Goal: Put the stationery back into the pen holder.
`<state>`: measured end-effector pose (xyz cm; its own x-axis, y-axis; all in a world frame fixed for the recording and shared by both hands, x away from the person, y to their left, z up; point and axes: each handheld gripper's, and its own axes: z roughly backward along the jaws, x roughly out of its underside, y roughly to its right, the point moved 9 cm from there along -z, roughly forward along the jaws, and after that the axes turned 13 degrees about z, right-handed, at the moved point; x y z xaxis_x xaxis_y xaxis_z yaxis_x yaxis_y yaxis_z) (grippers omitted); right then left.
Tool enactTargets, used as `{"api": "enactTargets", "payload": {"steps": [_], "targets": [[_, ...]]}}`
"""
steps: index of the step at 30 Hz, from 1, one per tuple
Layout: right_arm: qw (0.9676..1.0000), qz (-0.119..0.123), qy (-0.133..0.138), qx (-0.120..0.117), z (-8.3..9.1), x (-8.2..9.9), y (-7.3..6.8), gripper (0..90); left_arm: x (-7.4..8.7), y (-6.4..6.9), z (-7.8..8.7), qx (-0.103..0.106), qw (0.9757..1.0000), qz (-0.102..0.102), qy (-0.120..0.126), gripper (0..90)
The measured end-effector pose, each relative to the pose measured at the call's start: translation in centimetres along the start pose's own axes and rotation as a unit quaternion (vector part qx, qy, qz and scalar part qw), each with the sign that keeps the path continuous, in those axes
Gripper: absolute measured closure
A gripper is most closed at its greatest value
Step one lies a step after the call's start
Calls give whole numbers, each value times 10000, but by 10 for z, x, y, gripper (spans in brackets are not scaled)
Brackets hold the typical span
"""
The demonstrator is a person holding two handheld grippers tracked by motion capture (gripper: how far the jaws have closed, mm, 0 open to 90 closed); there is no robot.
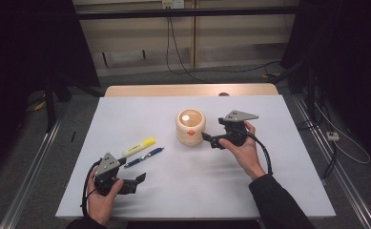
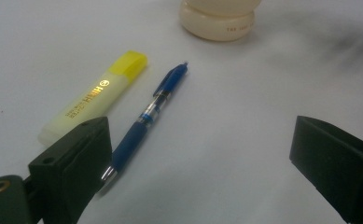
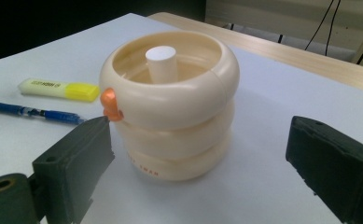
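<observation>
White table [image 1: 183, 191], wooden edge at far side. Cream ringed holder [image 1: 190, 127] near table middle, upright, white cylinder [image 3: 160, 63] standing inside, orange knob [image 3: 110, 105] on side. Right gripper [image 1: 206, 137] just beside holder, jaws wide apart, nothing clamped. Left gripper [image 1: 138, 182] near front left, jaws apart, empty. Yellow highlighter [image 1: 139, 147] and blue pen [image 1: 144, 157] lying side by side left of holder.
</observation>
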<state>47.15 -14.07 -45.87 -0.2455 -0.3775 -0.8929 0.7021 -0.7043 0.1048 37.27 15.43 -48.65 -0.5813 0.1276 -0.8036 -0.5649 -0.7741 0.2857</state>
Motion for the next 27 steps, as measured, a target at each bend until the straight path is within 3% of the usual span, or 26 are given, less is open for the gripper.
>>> {"api": "enactTargets", "payload": {"steps": [6,9,11,13,16,18,23,27], "targets": [[9999,-104,-72,-6,12,15,-1,69,-3,-1,3,-130,9998,-31,112,62],[9998,-115,73,140,22,19,1,138,-3,-3,4,-111,9998,41,160,61],[9998,-118,34,150,26,22,0,90,-3,-3,4,-124,9998,44,153,61],[9998,-98,38,164,30,26,-1,97,-4,-3,4,-143,9998,39,164,61],[9998,-115,52,142,37,31,-6,95,-4,-9,6,-353,9992,72,189,59],[9998,-78,39,166,42,35,-7,91,-5,-9,6,-361,9989,152,240,59],[9995,-96,38,293,57,43,-6,85,-11,-11,9,-303,9993,67,206,78],[9989,-78,60,448,73,49,-2,85,-18,-14,11,-231,9994,113,249,88]]}}
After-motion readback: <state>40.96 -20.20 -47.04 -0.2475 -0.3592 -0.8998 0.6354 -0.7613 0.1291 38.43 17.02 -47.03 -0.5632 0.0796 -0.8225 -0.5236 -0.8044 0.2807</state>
